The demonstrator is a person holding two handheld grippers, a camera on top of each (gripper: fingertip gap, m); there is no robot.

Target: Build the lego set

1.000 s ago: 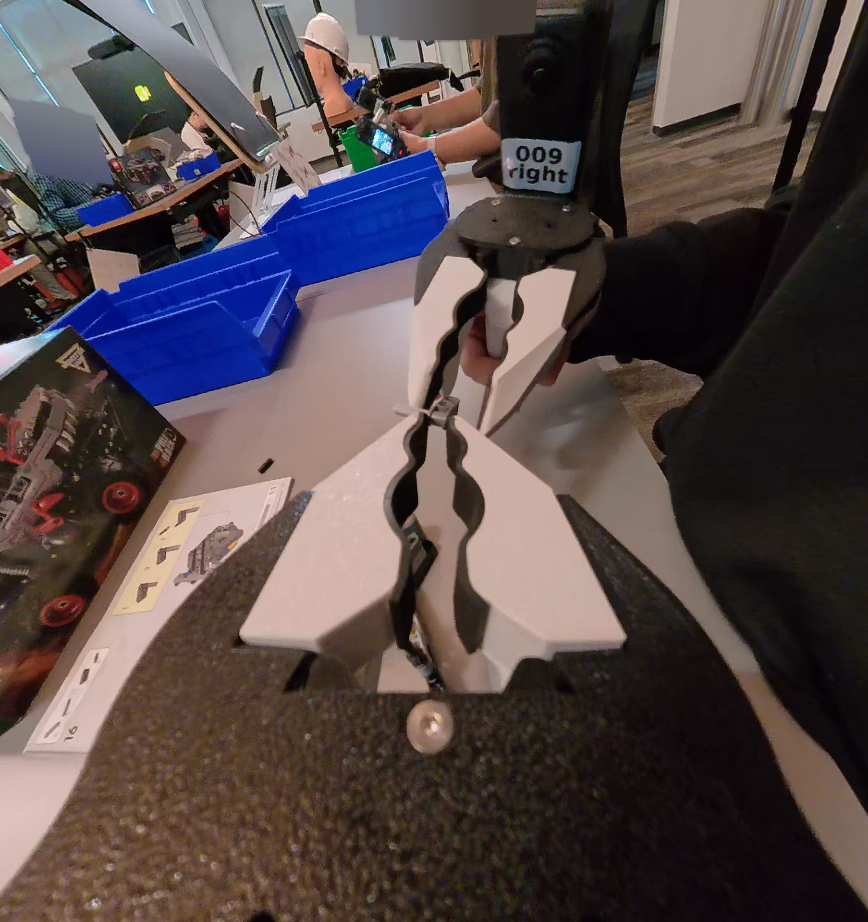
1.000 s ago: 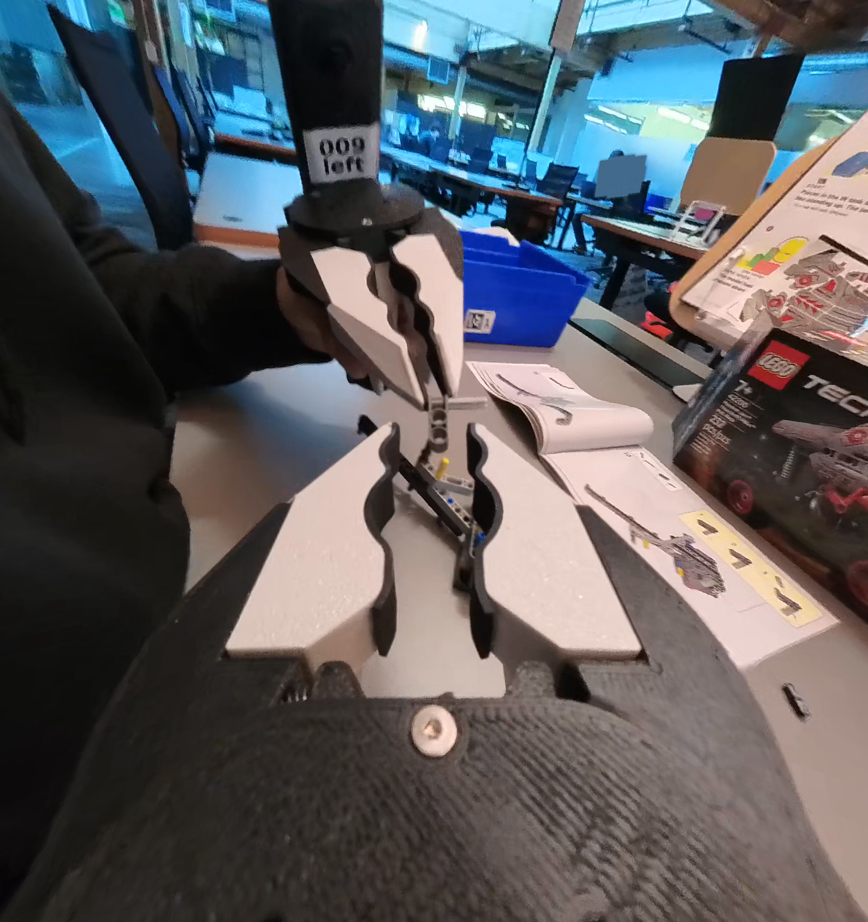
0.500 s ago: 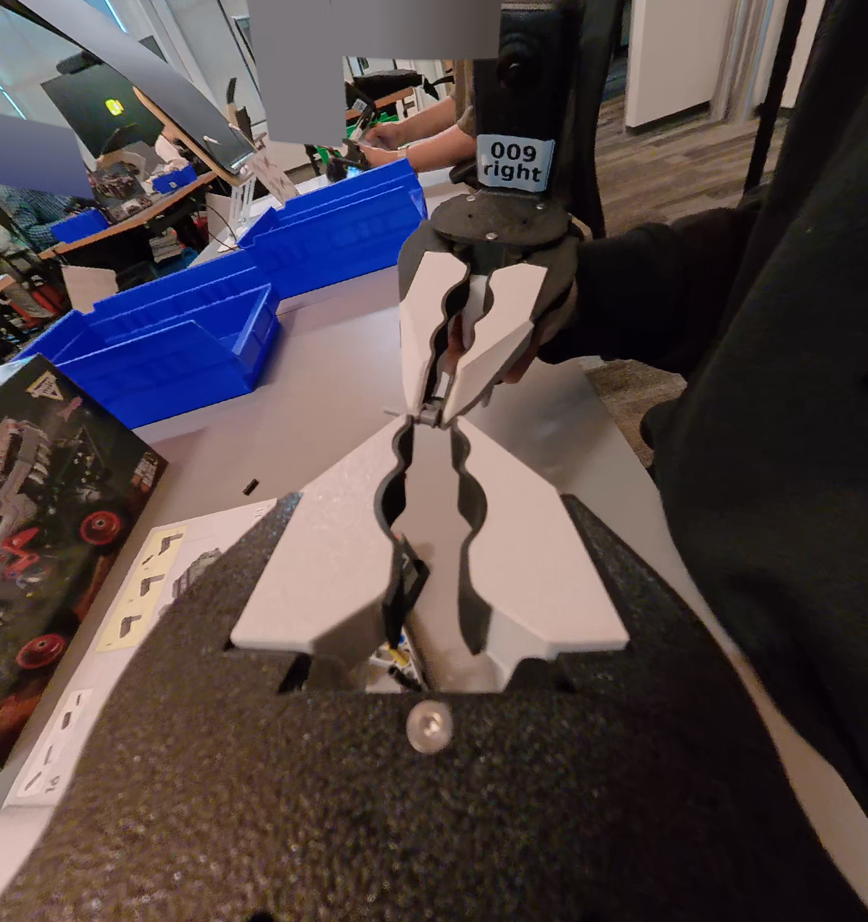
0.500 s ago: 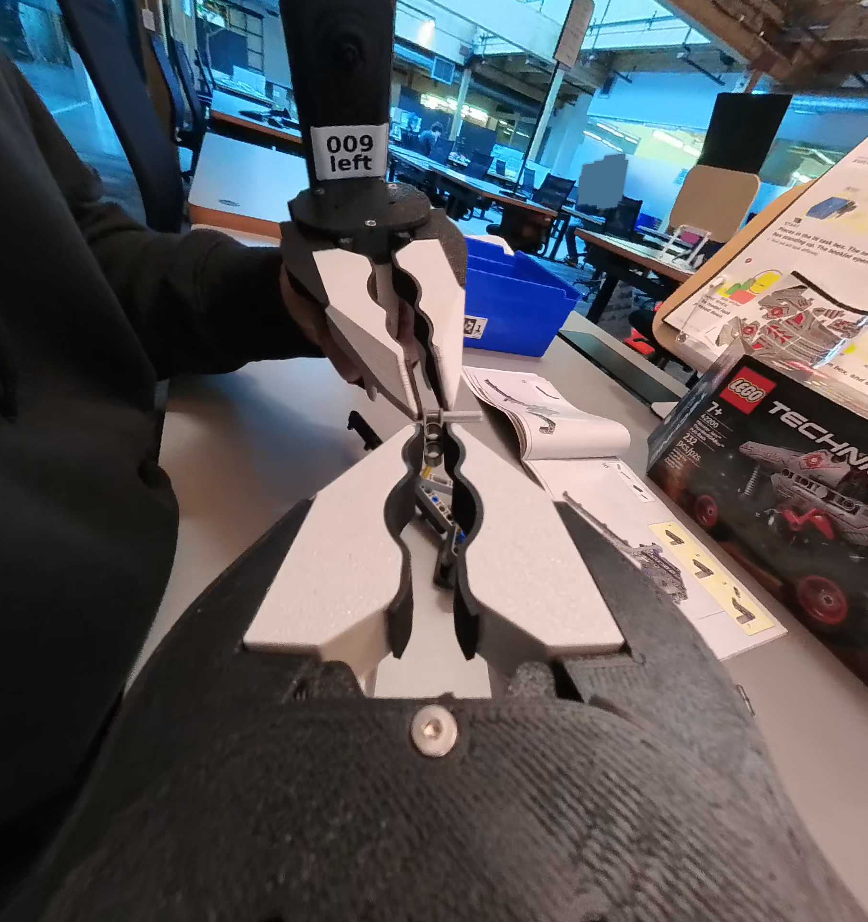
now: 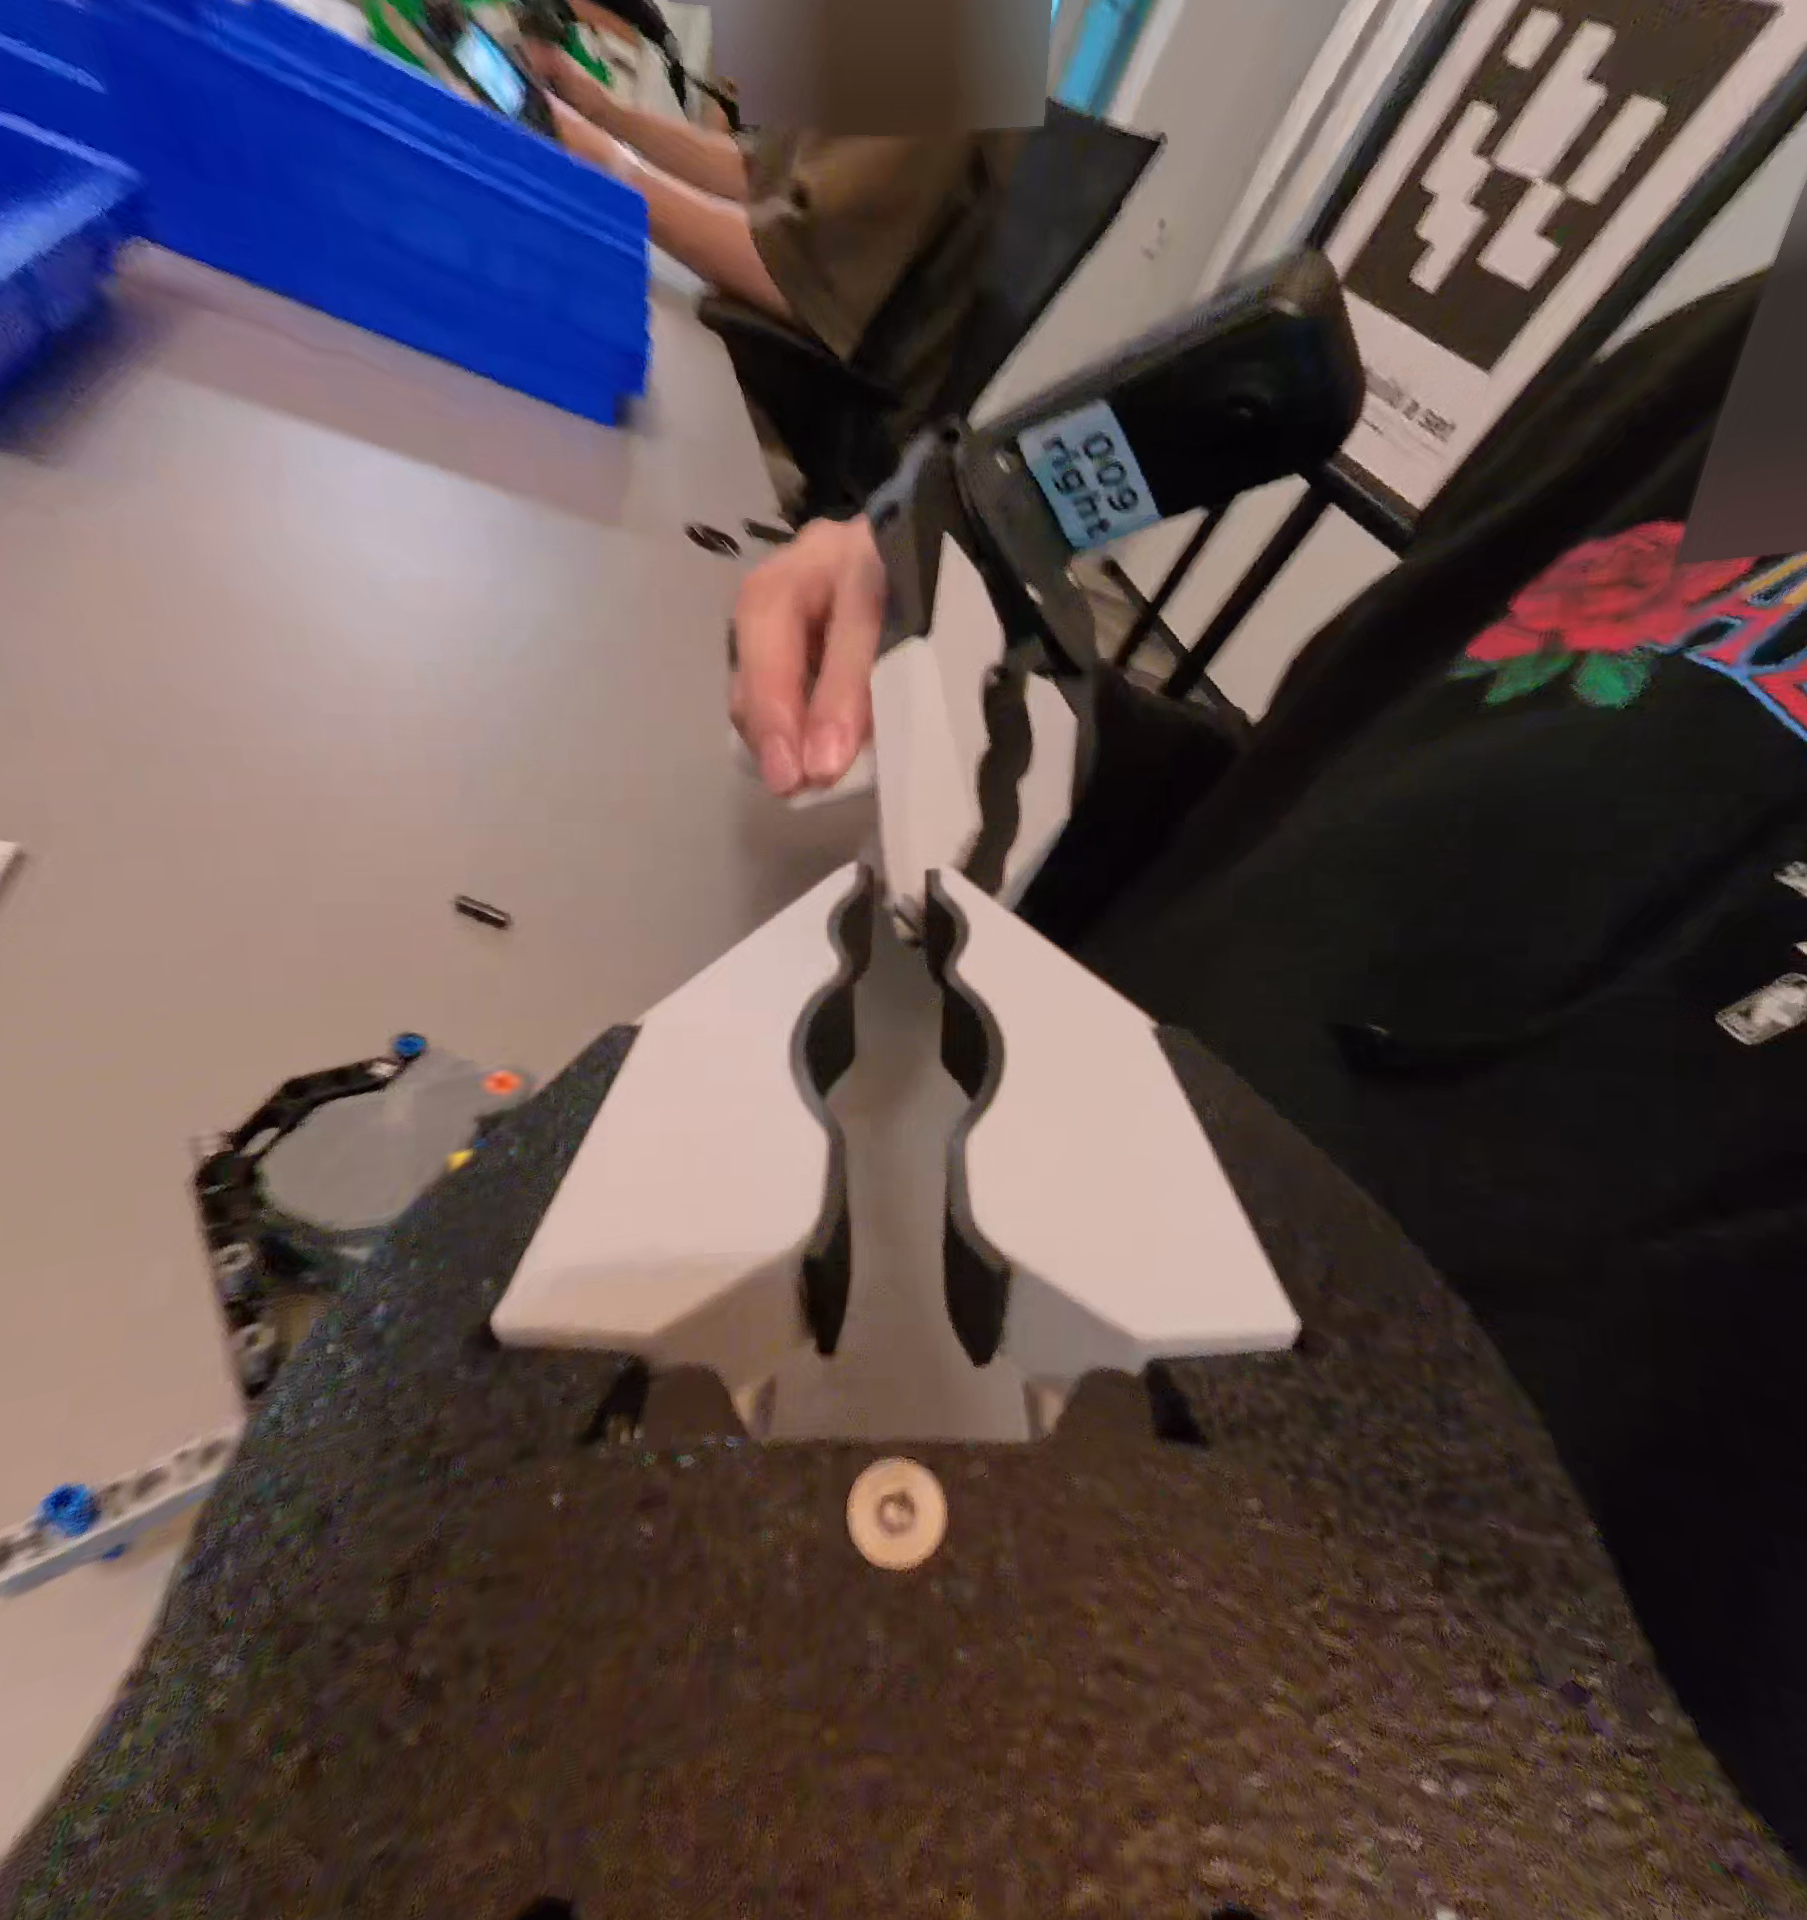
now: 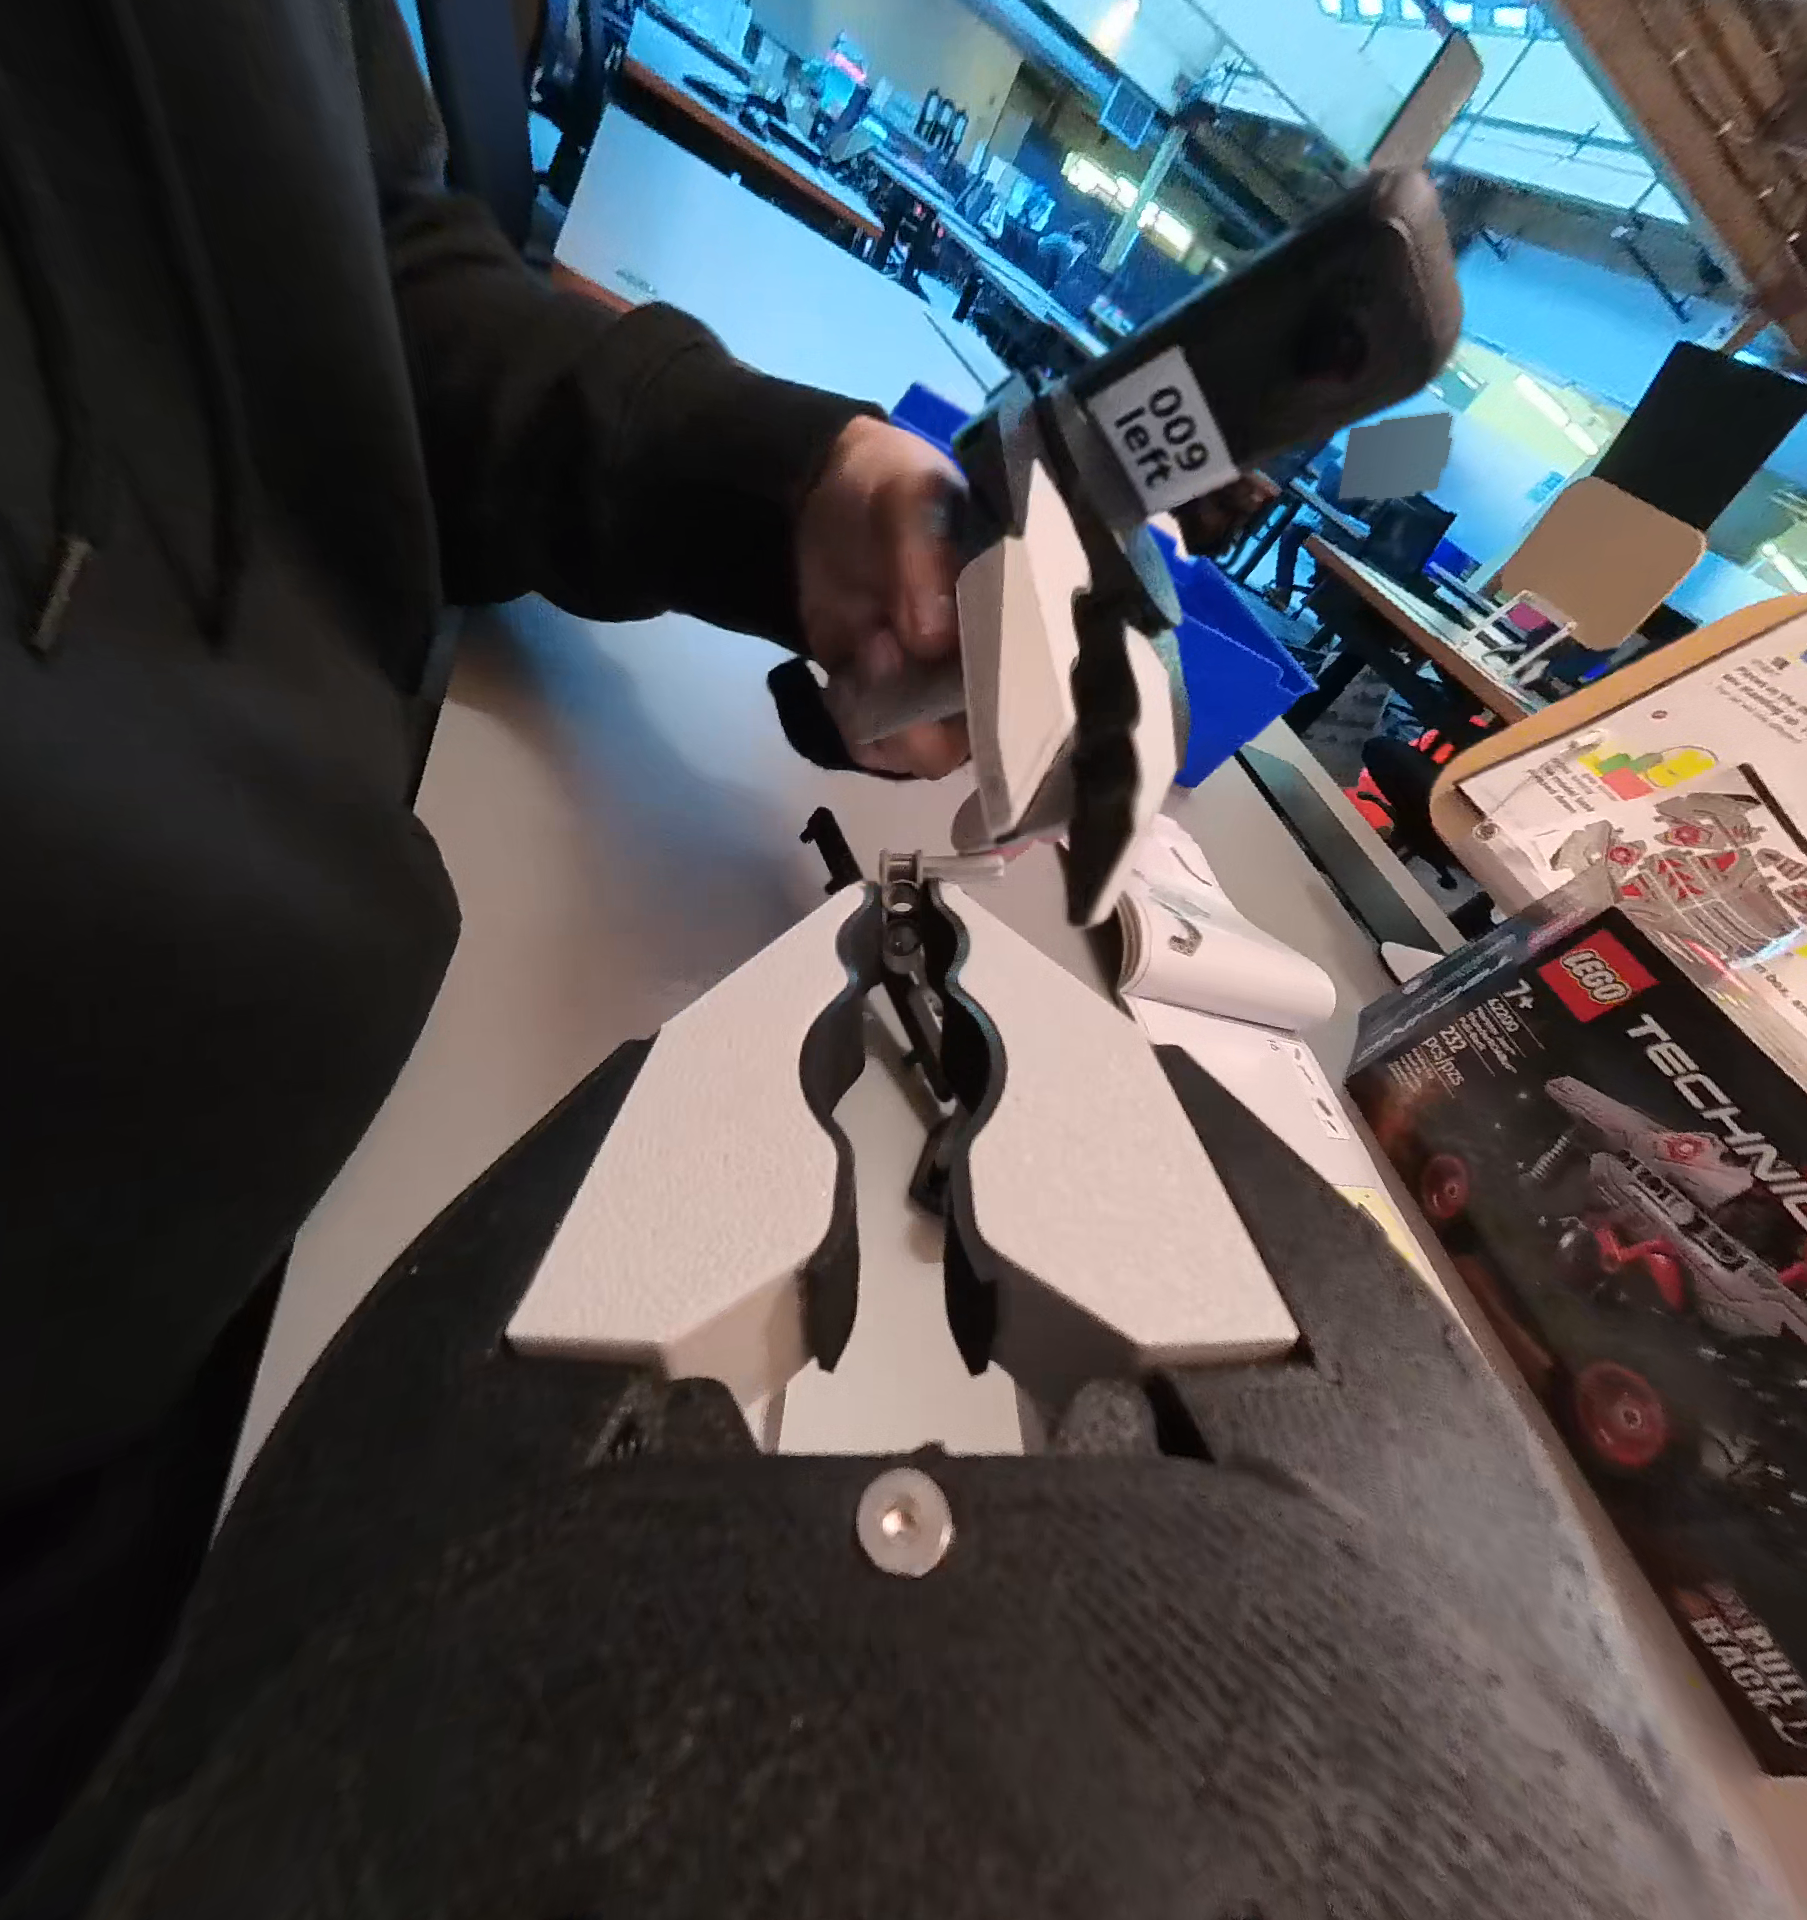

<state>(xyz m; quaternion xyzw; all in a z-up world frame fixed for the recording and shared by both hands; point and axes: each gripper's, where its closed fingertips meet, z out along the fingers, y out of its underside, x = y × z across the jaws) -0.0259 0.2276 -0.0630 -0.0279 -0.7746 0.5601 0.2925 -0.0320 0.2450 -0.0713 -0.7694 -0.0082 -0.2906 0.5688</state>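
Observation:
My right gripper (image 6: 899, 904) is shut on a small lego assembly, a grey connector (image 6: 899, 868) on top of a black beam (image 6: 925, 1049) that runs down between its jaws. A light grey axle (image 6: 966, 860) sticks sideways out of the connector. My left gripper (image 6: 1029, 868) meets it tip to tip from above, tilted and blurred, with its tips closed on the axle's end. In the left wrist view the left gripper (image 5: 897, 894) shows a narrow gap. The right gripper (image 5: 940, 883) reaches right up to its tips and hides the piece.
A partial black and grey build (image 5: 338, 1132), a light grey beam with a blue pin (image 5: 99, 1512) and a loose black pin (image 5: 483, 912) lie on the table. The lego box (image 6: 1626, 1195), an open booklet (image 6: 1221, 966), a blue bin (image 6: 1231, 665) and a leaning instruction board (image 6: 1709, 790) stand to the right. Left and right tips are no more than a few centimetres apart.
My right gripper has shut on the black assembly, which no longer hangs between the left jaws. Both grippers have rolled sideways, and the left view has swung towards the other end of the table.

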